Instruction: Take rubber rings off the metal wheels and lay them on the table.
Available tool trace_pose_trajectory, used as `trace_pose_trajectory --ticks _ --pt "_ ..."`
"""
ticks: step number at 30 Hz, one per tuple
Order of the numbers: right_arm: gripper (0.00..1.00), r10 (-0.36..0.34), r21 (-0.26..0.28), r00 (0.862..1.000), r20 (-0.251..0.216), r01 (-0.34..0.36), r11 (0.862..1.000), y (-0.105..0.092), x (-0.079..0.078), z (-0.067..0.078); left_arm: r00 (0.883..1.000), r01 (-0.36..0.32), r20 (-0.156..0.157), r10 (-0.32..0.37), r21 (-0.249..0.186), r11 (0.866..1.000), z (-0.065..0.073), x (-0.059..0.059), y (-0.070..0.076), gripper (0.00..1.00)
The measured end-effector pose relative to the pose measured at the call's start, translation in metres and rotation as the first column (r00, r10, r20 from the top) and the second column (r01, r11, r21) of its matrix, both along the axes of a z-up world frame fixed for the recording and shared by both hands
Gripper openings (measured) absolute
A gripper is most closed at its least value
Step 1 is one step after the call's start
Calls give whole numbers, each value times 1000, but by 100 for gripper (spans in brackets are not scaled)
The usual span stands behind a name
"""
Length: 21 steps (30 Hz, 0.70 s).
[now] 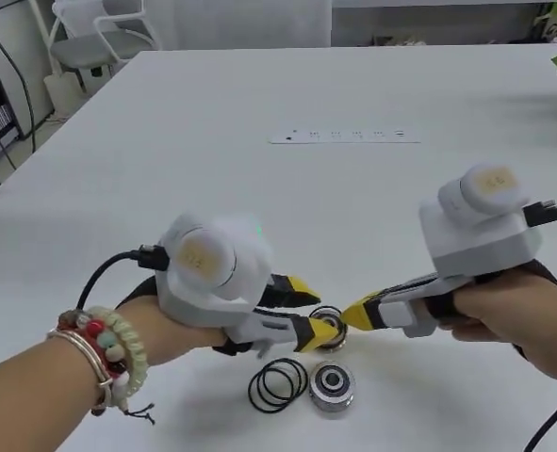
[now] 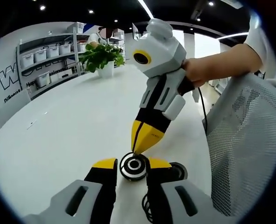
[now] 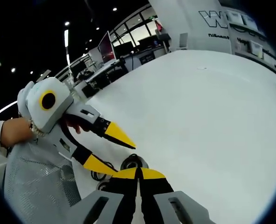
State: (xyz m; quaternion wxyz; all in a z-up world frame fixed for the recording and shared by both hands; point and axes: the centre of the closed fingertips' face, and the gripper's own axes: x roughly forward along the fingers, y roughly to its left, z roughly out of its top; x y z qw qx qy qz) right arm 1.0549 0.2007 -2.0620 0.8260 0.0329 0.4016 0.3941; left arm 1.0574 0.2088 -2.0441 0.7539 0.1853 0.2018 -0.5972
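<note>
- The small silver metal wheel, with a black rubber ring round its rim, sits between the yellow tips of the left gripper, low over the white table. The jaws stand part open, closed just far enough to clamp the wheel by its sides. The hold is at the very tips, so a sideways pull could well roll the wheel out.
- The right gripper has its jaws pressed together into a single point, which touches the wheel's rim. Whether that point pinches the ring's edge is too small to tell. If it only rides on the rubber, it may skid off and jab the left gripper's jaw.
- A stretched ring can snap loose and fly off. Pulled against a clamped rim, it may also bind under the left tips.
- The loose black rings and the second wheel lie on the table just beneath the work, touching or nearly so. A dropped wheel would land among them, and could scatter them or roll toward the near edge.
</note>
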Motion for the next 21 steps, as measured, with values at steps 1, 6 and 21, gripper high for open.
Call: trace_pose_trajectory --ticks 1,6,21 --pt "0 3 -3 1000 4 -3 1000 0 0 0 1000 -1 -2 1 -11 1000 4 1 0 22" --pt "0 14 -3 1000 23 -14 1000 4 1 6 1000 -27 -12 26 -85 996 31 5 0 28" --pt "0 44 1 997 56 -44 999 11 -4 18 998 40 59 -36 -65 997 78 -4 24 58"
